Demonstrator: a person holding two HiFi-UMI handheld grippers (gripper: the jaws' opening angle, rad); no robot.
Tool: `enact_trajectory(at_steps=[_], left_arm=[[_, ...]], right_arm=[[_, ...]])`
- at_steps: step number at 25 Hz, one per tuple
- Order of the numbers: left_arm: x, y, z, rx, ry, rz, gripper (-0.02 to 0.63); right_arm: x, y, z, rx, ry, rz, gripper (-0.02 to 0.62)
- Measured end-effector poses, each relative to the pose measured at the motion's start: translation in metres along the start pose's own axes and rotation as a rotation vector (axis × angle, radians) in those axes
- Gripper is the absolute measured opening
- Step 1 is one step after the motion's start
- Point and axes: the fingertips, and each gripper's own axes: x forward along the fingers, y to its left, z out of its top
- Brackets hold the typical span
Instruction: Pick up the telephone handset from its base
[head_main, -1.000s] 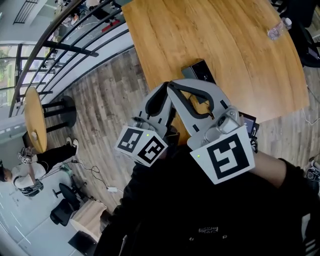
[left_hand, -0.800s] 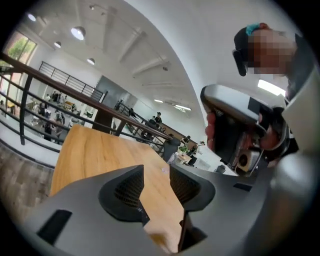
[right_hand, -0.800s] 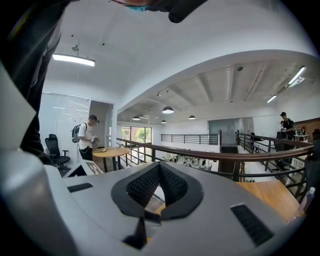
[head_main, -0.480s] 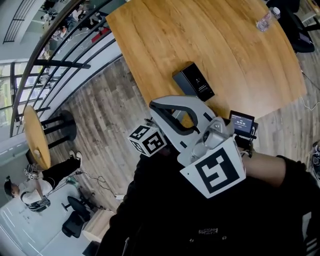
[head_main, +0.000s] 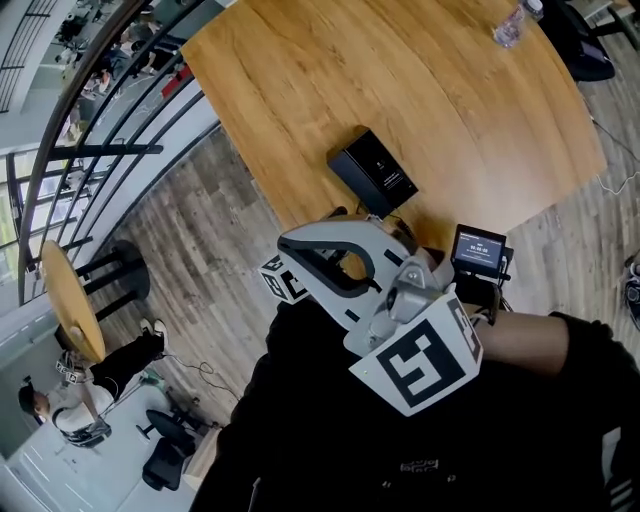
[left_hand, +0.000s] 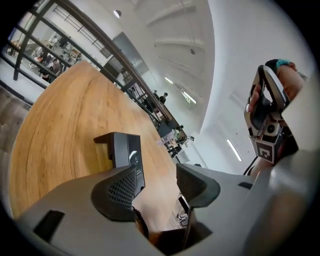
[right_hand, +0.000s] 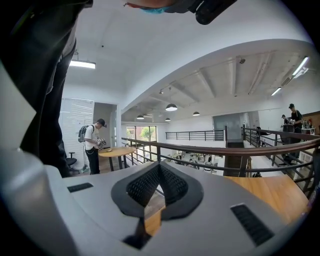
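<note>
The telephone (head_main: 372, 172) is a black boxy unit near the front edge of the wooden table (head_main: 450, 100); I cannot make out its handset separately. In the left gripper view the telephone (left_hand: 125, 152) lies just beyond my left gripper (left_hand: 157, 182), whose jaws are opening with nothing between them. From the head view only the left gripper's marker cube (head_main: 283, 280) shows, under the right gripper. My right gripper (head_main: 290, 245) hovers over the table's near edge and points left. Its pads (right_hand: 159, 187) meet, shut on nothing.
A small device with a lit screen (head_main: 478, 250) sits at the table's near edge by my right hand. A plastic bottle (head_main: 508, 25) lies at the far corner. A dark railing (head_main: 120, 100) runs along the left, with a lower floor, a round table (head_main: 65, 300) and a person (head_main: 90, 390) beyond.
The left gripper has dropped and slid under the right gripper, so only its cube still shows. The right gripper stayed roughly in place. More of the telephone is uncovered.
</note>
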Motion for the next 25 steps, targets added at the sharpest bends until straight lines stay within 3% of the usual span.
enact_trajectory(at_steps=[6,14,21,25], left_arm=[[0.011,0.012,-0.01,-0.052,0.038,-0.053,0.273],[0.019,0.025,-0.009,-0.112,0.019,-0.118,0.29],[0.028,0.04,-0.018,-0.109,0.059,-0.126,0.289],[0.032,0.05,-0.017,-0.15,0.055,-0.121,0.288]], right_arm=[[0.002,-0.002,-0.005,0.02,0.028,0.001,0.017],[0.003,0.002,-0.001,0.018,0.006,0.02,0.017],[0.003,0.009,-0.003,0.023,-0.011,0.061,0.017],[0.003,0.01,-0.008,0.027,0.009,0.068,0.017]])
